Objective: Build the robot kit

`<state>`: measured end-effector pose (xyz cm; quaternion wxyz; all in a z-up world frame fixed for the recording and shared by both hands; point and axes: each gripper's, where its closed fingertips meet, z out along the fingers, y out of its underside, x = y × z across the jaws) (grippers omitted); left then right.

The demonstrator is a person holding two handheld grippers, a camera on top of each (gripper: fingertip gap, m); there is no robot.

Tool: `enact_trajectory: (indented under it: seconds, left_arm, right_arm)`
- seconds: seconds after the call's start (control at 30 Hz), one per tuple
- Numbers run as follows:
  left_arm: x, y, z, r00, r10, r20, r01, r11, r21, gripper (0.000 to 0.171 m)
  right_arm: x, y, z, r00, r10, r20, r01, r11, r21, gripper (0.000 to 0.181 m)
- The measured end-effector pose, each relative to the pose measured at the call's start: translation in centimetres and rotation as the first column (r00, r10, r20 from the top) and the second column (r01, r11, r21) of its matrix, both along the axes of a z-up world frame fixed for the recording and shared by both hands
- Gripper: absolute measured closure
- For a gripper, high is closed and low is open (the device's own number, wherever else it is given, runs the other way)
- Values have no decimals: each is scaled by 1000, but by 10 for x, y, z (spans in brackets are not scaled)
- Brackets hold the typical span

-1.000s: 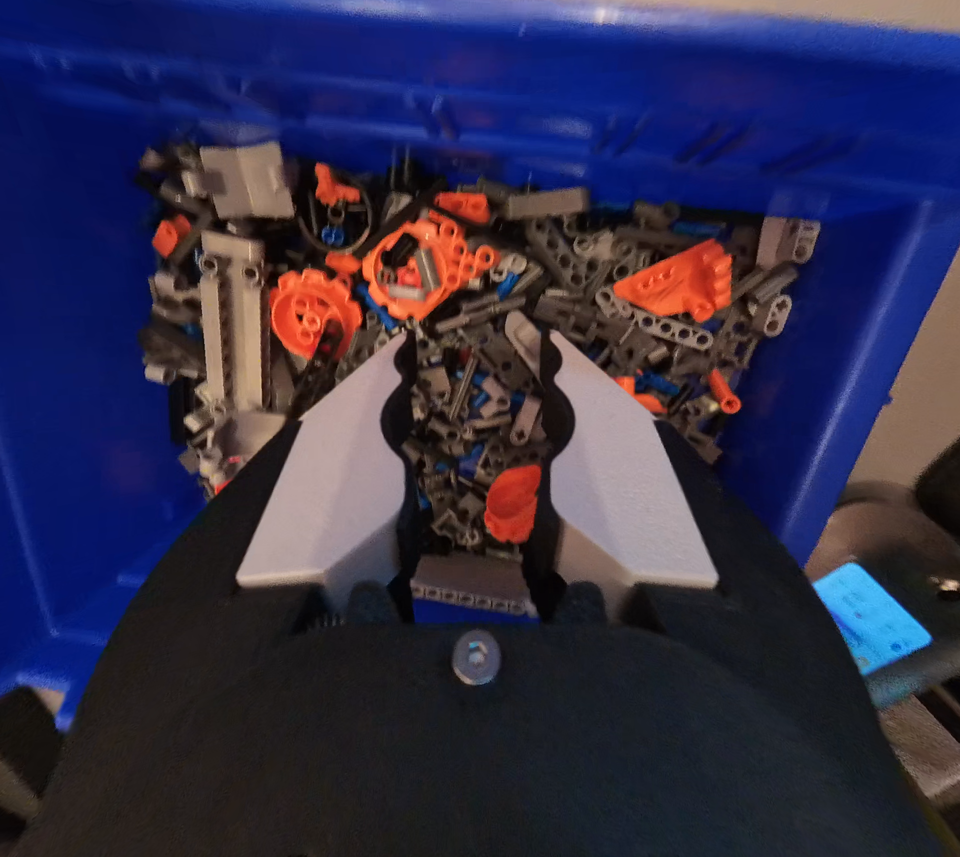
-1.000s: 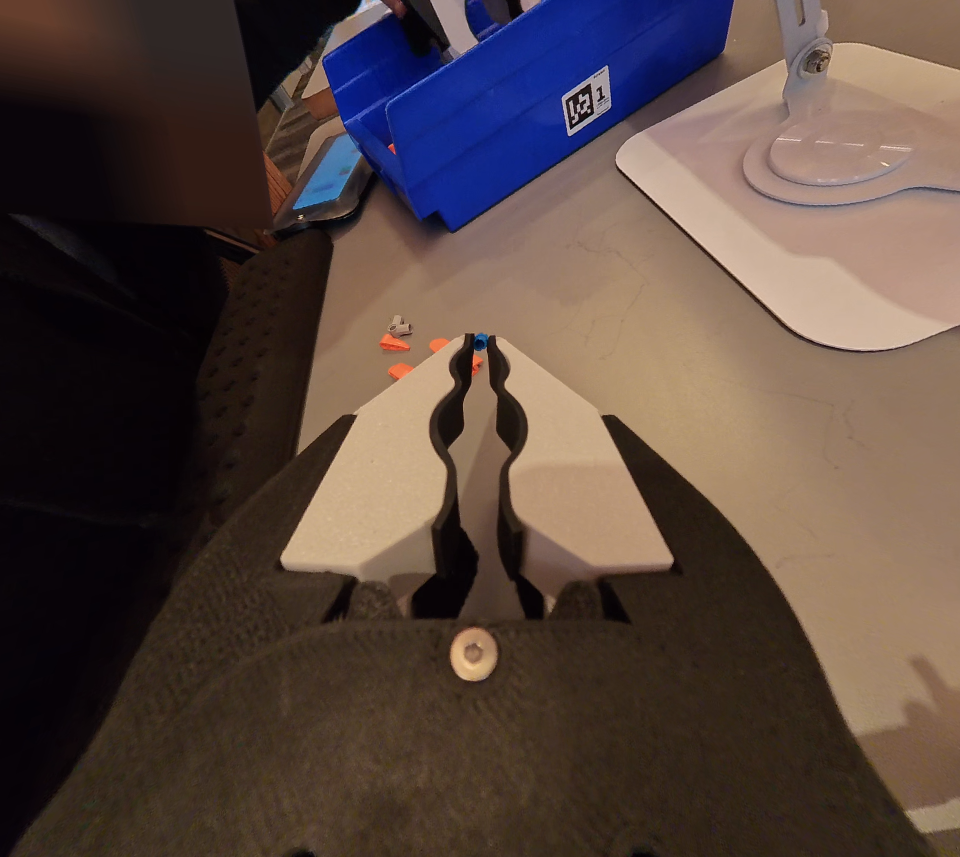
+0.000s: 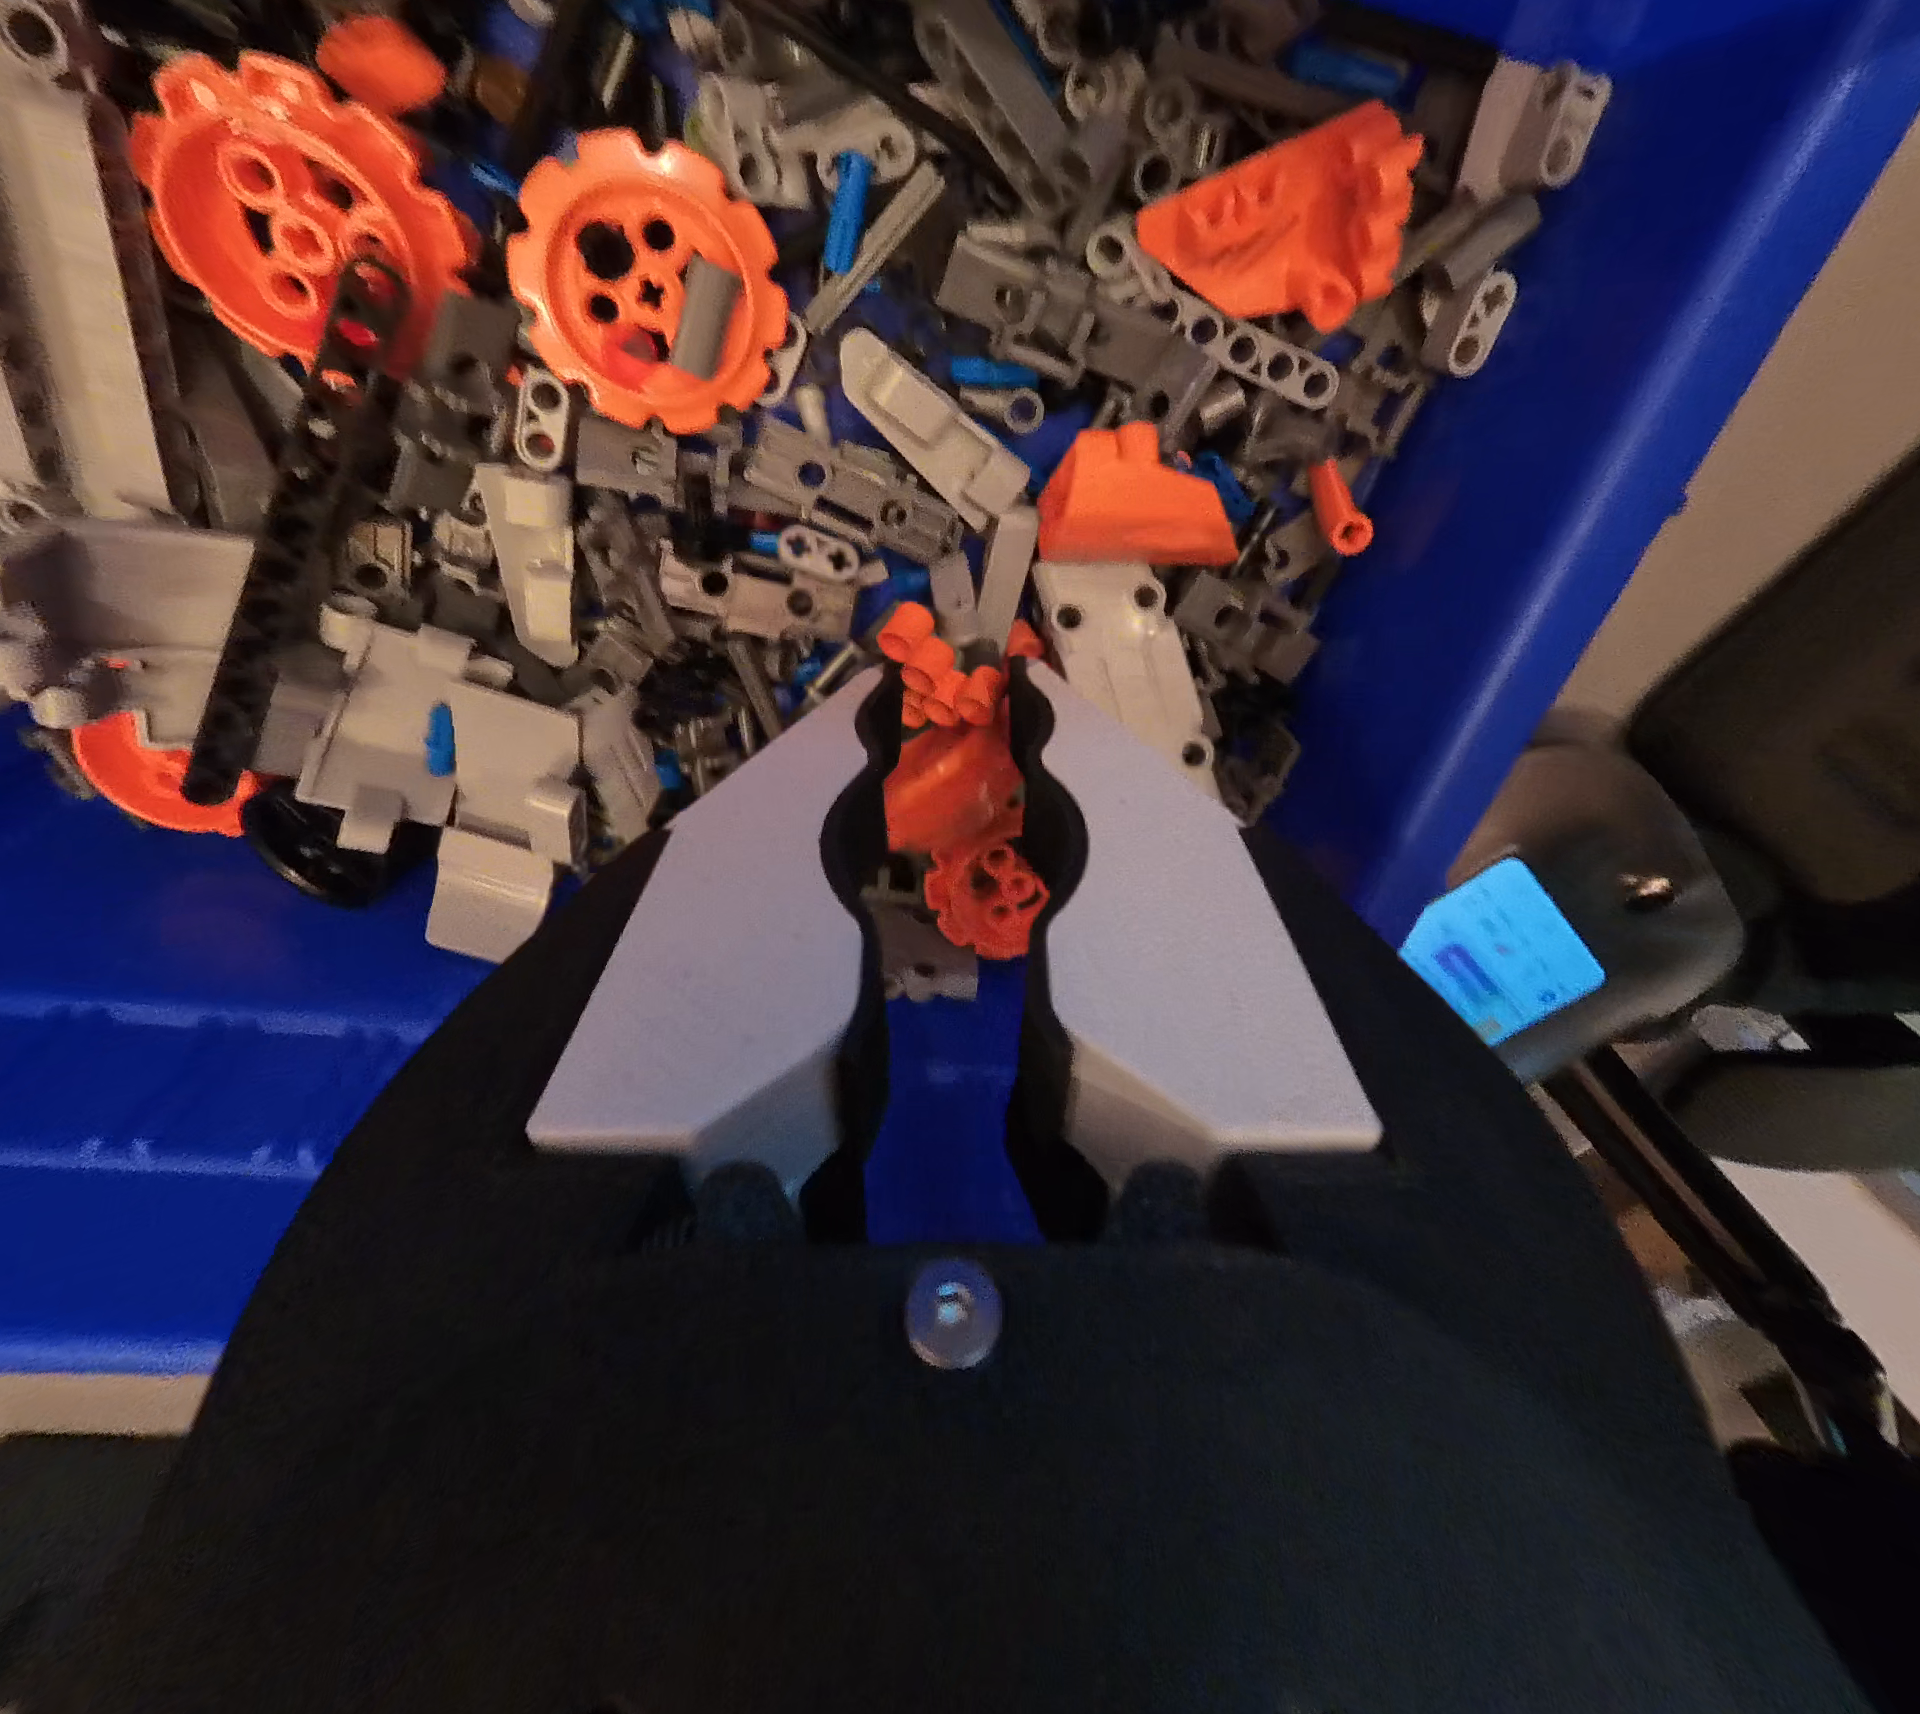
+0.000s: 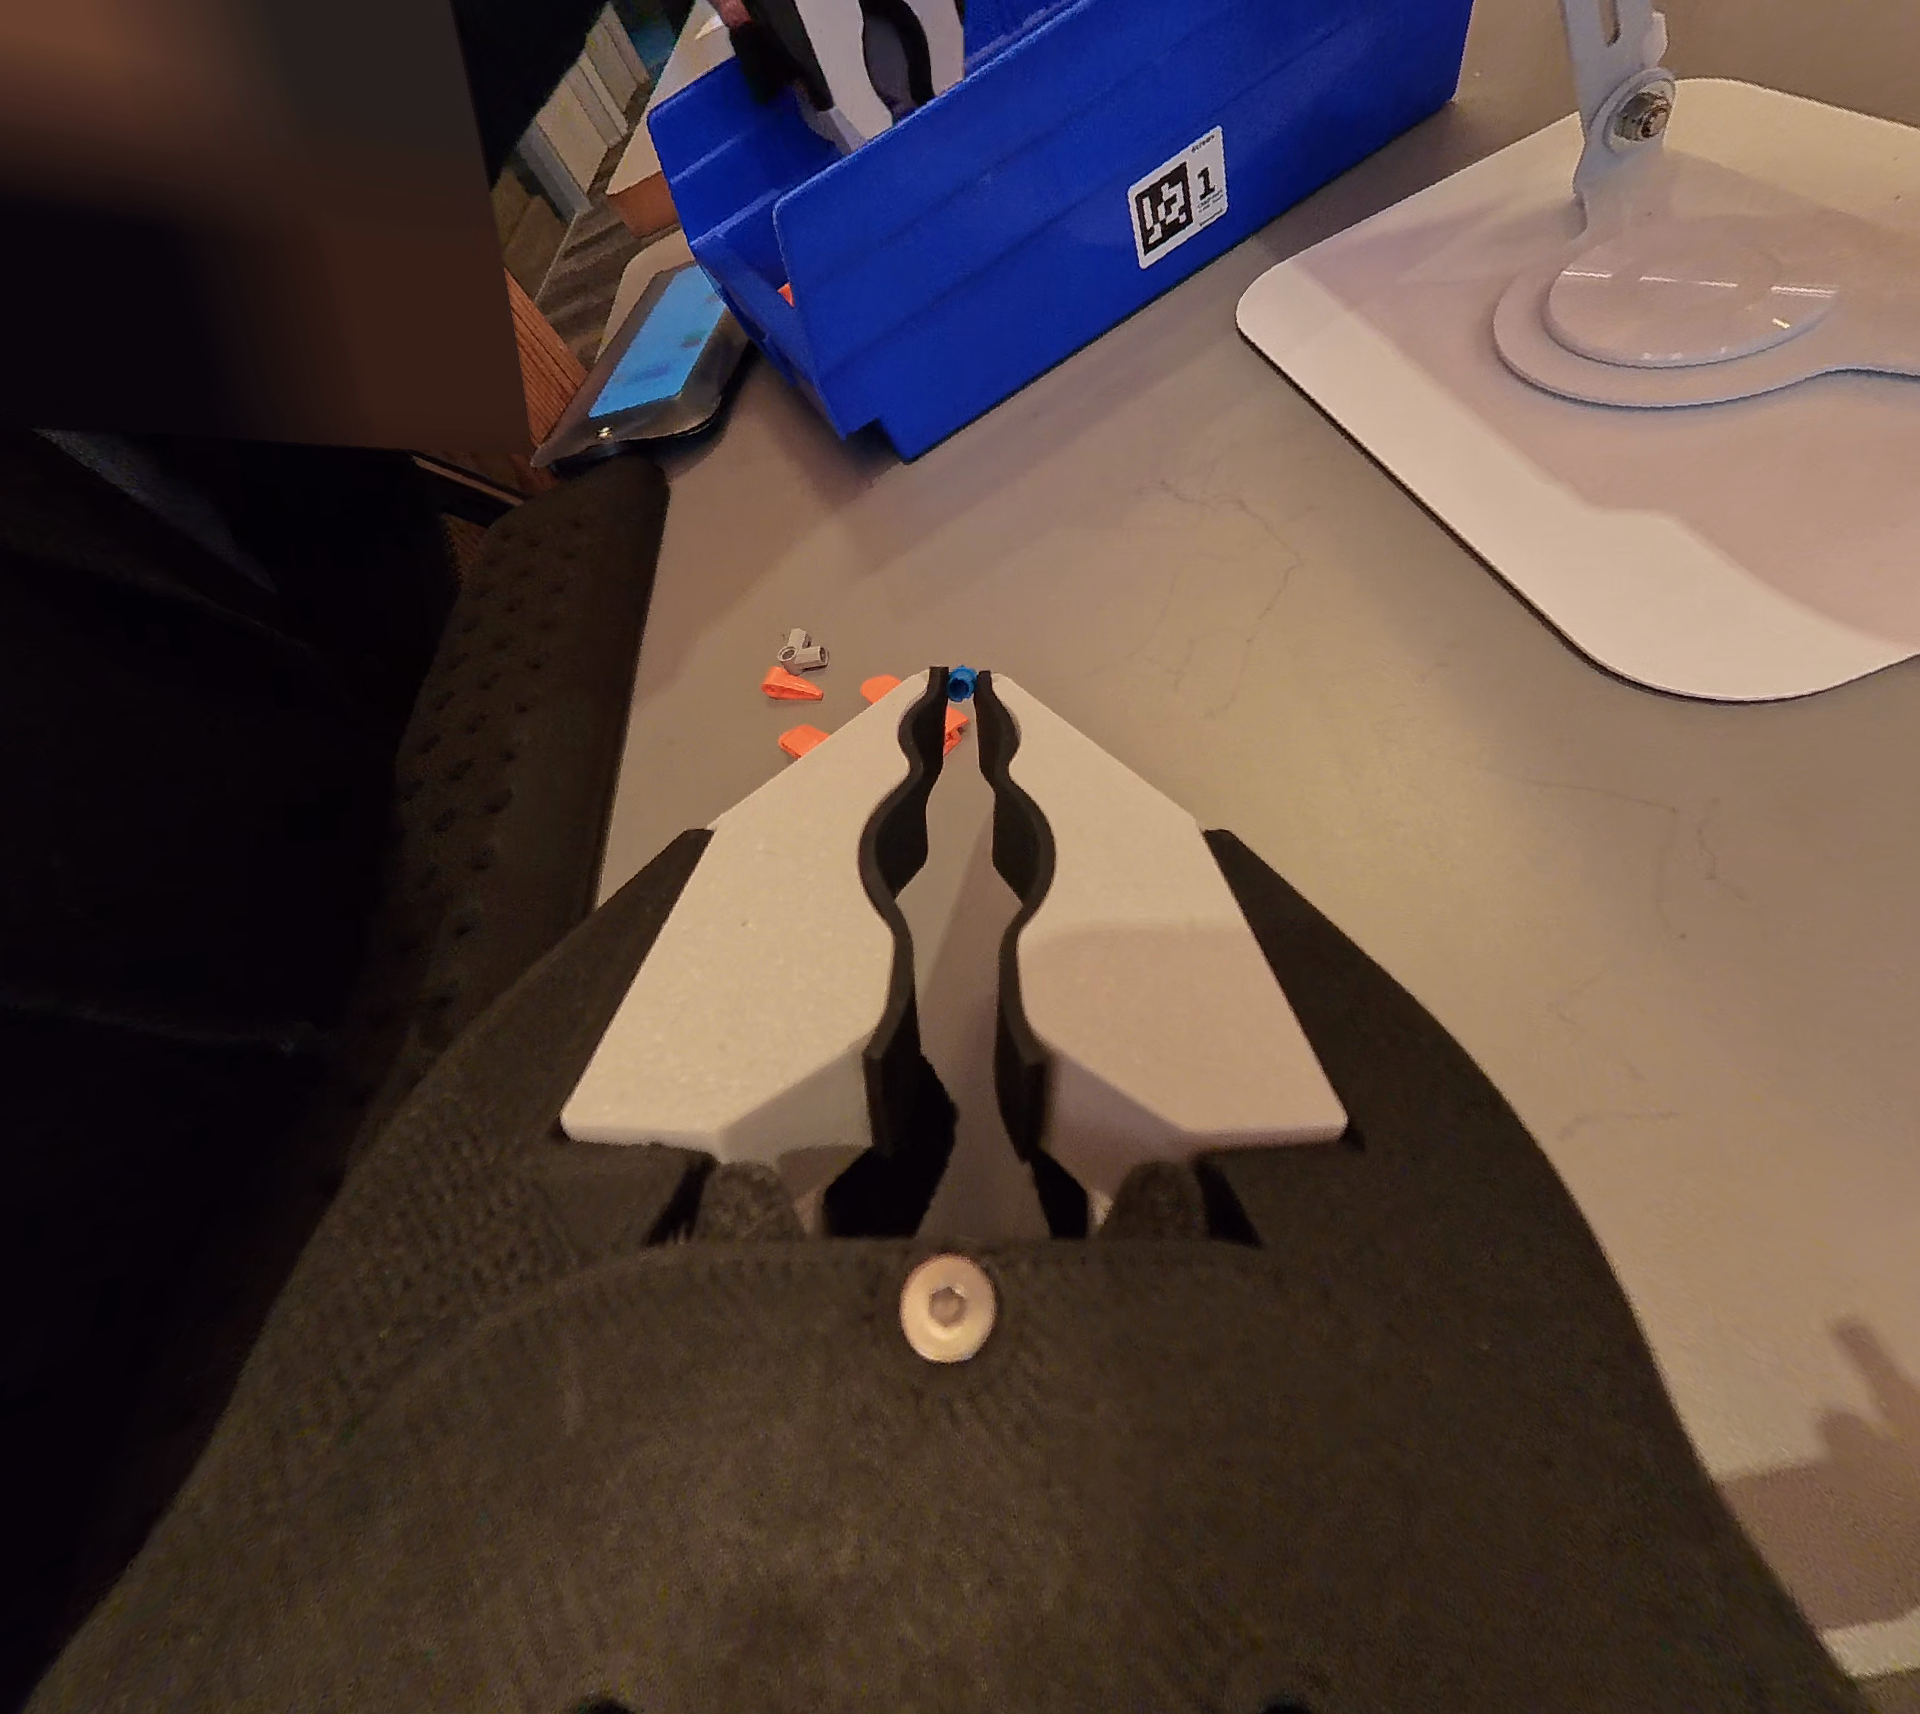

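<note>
The left gripper [image 3: 951,677] is lowered into the blue bin [image 3: 1621,293], its jaws narrowed around an orange part [image 3: 951,781] at the near edge of the pile of grey, black and orange parts [image 3: 831,417]; whether the jaws actually clamp the part cannot be told. The right gripper [image 4: 961,685] hovers low over the grey table [image 4: 1351,833], pinching a small blue pin [image 4: 960,680] at its tips. Orange pieces [image 4: 795,685] and a grey connector [image 4: 802,651] lie just left of those tips, well apart from the bin.

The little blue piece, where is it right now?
In the right wrist view the little blue piece sits pinched at the right gripper tips, above the grey table, just right of the orange bits.
</note>
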<state>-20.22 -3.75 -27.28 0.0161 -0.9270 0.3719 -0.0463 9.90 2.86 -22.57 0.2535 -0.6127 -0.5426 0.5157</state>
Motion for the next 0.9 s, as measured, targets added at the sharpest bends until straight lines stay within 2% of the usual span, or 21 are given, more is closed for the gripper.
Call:
enact_trajectory:
  seconds: [0.13,0.27,0.33,0.43,0.47,0.5,0.57,0.73,0.9]
  left_arm:
    - [1,12,10,1000,20,19,-21,998,67,142]
    - [6,48,15,1000,-13,6,11,976,217,126]
    - [8,61,9,999,-32,-15,35,967,251,124]
    - [10,69,-6,997,-58,-56,69,970,234,121]
    - [8,71,-10,995,-61,-79,78,969,233,122]
    - [13,74,-9,997,-55,-44,64,968,241,128]
    - [9,75,-9,997,-47,-60,61,966,250,139]
    - [7,60,-9,998,-44,-42,52,971,233,139]
    - [-7,34,6,999,4,-46,5,980,199,139]
  right_arm:
    - [0,0,0,1000,0,1,0,1000,1,178]
    - [0,0,0,1000,1,1,-1,1000,0,179]
    - [0,0,0,1000,0,0,0,1000,1,179]
    - [0,0,0,1000,-2,-2,2,1000,0,178]
    - [0,0,0,1000,-1,-2,1,1000,-1,178]
    - [0,1,0,1000,-1,-2,1,1000,-1,178]
    - [0,1,0,1000,-2,-2,2,1000,-2,178]
    - [0,1,-1,1000,-2,2,2,1000,-2,178]
    - [0,0,-1,1000,-1,4,1,1000,-2,178]
